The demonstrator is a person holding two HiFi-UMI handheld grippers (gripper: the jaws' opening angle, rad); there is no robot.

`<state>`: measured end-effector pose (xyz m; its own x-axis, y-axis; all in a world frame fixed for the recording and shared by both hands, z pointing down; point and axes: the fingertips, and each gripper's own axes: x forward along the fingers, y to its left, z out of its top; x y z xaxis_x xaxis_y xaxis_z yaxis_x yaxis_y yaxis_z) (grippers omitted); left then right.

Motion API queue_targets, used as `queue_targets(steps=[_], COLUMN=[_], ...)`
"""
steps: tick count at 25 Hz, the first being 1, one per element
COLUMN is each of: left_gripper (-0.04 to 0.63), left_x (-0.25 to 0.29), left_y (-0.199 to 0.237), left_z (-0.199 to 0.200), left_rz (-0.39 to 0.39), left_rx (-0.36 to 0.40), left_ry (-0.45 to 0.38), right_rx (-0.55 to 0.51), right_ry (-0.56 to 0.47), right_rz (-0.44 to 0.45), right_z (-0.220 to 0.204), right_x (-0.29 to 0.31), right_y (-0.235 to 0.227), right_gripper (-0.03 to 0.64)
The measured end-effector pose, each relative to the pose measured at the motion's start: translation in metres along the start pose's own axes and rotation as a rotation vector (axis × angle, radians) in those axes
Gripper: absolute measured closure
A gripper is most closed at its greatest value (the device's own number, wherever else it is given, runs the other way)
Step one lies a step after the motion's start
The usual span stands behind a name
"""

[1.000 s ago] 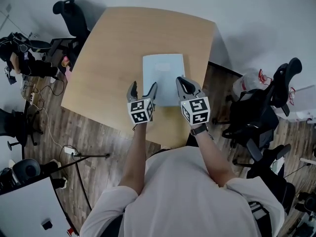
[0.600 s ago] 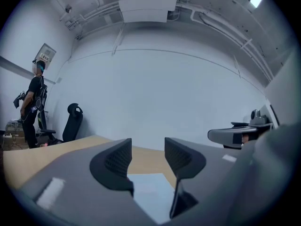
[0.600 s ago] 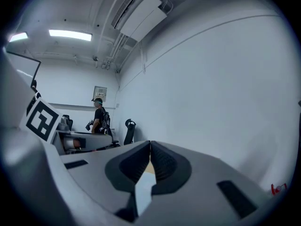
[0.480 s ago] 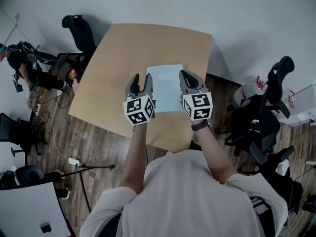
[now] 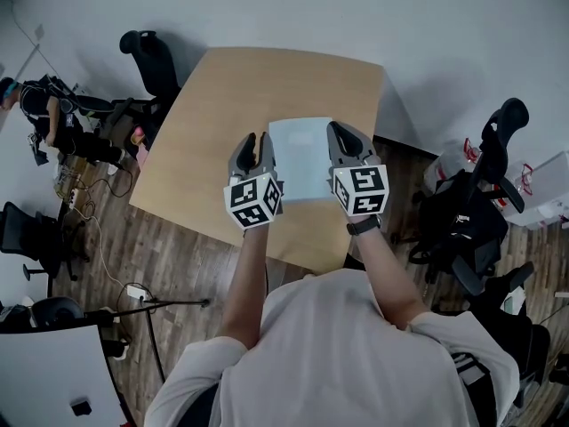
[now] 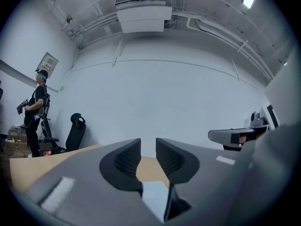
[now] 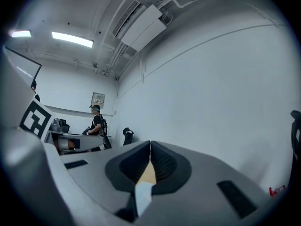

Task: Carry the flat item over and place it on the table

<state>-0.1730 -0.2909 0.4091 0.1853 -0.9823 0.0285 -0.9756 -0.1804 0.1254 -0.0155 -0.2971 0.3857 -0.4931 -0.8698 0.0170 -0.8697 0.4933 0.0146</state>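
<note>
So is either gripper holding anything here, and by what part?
Nothing is held. The sheet lies on the table; the left gripper, jaws just closing, and the shut right gripper are both empty.

We see a black office chair (image 5: pixel 153 59) at upper left, a second chair (image 5: pixel 476 207) on the wood floor (image 5: pixel 182 243) at right, a person (image 6: pixel 36 109) standing far off, and an air conditioner (image 6: pixel 143 19) overhead

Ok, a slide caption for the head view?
White sheet flat on the wooden table, between empty left tongs, jaws just closing, and shut right tongs.
</note>
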Motion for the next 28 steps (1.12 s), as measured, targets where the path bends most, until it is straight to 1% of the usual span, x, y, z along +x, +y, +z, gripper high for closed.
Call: queue_targets(steps=[3,7,11,16,18,28], left_gripper=[0.506,0.524,0.538,0.56,0.584,0.584], left_x=[-0.006,-0.012,-0.017,-0.021,-0.024,-0.027], left_y=[-0.001,-0.006,-0.01,-0.013,-0.016,-0.026], left_z=[0.01,0.019,0.02,0.02,0.021,0.02], left_rz=[0.018,0.017,0.017,0.014,0.004,-0.041], left_rx=[0.006,0.037,0.056,0.062,0.061,0.114], left_ry=[-0.042,-0.063,-0.065,-0.067,-0.069,-0.066], right_rx=[-0.007,-0.021,-0.02,-0.028,-0.028,-0.041], right_ry=[-0.007,-0.02,-0.032,-0.039,-0.038,-0.029], right_rz=[-0.003,-0.009,-0.017,-0.013,-0.013,-0.006], right_z=[0.002,0.008,0.012,0.01,0.009,0.006], right_x=[-0.004,-0.008,-0.013,-0.019,-0.021,-0.022], right_y=[0.001,0.001,0.0,0.006,0.007,0.012], right_gripper=[0.604,0.604,0.604,0.604,0.604,0.604])
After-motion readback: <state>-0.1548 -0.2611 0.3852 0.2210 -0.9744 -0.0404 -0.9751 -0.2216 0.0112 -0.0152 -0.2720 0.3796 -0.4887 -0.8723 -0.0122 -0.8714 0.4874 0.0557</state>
